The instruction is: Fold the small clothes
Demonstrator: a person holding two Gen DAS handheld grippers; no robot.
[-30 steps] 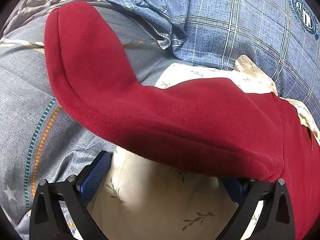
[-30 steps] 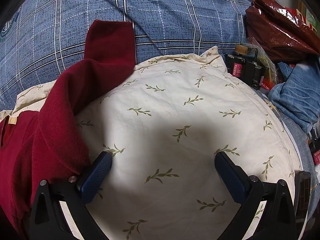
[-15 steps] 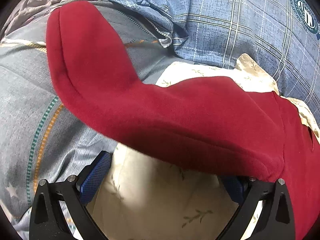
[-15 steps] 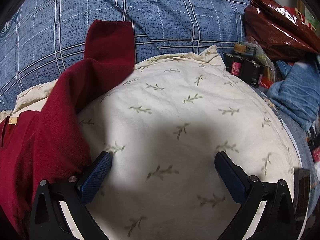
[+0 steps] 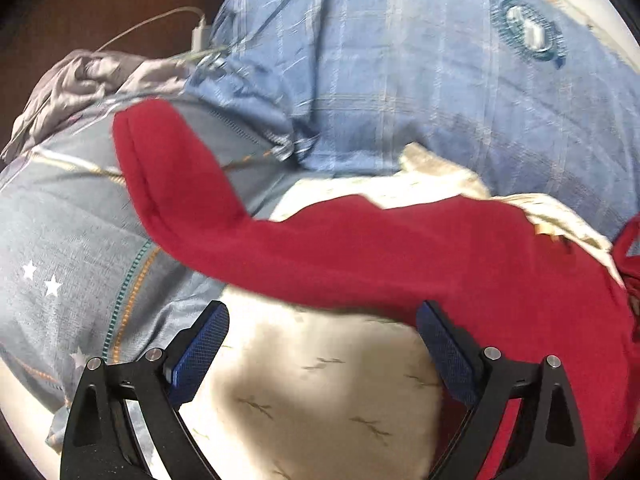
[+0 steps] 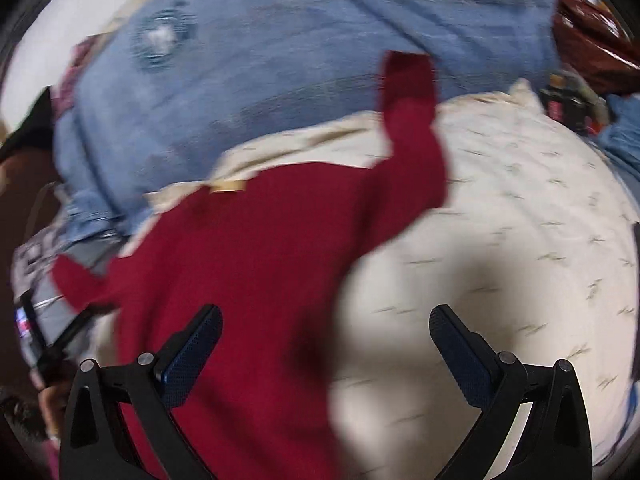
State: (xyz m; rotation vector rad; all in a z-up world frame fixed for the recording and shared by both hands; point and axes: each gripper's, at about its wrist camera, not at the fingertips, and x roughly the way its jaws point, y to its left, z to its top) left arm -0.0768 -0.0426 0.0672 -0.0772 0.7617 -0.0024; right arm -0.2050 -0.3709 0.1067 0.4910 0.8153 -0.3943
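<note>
The red garment (image 6: pixel 256 248) lies spread, front up, across a cream leaf-print pillow (image 6: pixel 520 240) on the bed, one sleeve (image 6: pixel 408 96) reaching onto the blue plaid quilt (image 6: pixel 280 40) behind, the other sleeve (image 5: pixel 172 168) draped over a grey striped cover (image 5: pixel 60 240). We judge the fold not yet begun — both sleeves lie outward. The left hand-held gripper (image 5: pixel 322 344) hangs above the garment's near edge, its jaws closing with nothing between them; the right hand-held gripper (image 6: pixel 326 340) stands wide and empty over the garment's side. Next we need a pinch on a sleeve or side edge — then a carry across the body.
</note>
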